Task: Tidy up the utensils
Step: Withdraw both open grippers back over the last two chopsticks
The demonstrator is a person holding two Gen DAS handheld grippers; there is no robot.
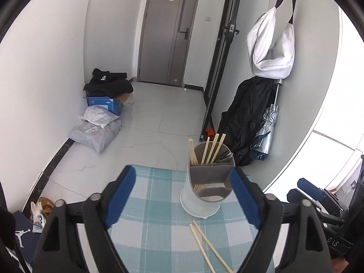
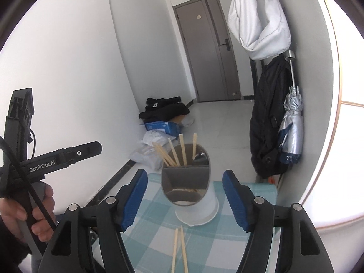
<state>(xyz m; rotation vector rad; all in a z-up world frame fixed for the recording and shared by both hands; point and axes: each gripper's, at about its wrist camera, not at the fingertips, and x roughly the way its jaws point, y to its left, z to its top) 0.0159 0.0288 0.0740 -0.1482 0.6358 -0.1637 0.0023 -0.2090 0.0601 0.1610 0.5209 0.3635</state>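
Counter [image 2: 261, 191] with checked cloth; utensil holder [image 2: 195, 195] stands near its far edge, chopsticks already inside. Loose chopstick pair [image 2: 179, 248] lies just nearer than the holder, long axis pointing toward it. Right tool [image 2: 185, 199] released, empty, straddling that line, likely nearer. Left tool [image 1: 182, 195] also released, empty; pair offset right.

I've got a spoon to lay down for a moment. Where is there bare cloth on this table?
The checked cloth is bare left of the utensil holder, out to the table's left edge. The near right is taken by two loose chopsticks. Behind and right of the holder only a narrow strip remains before the wall.
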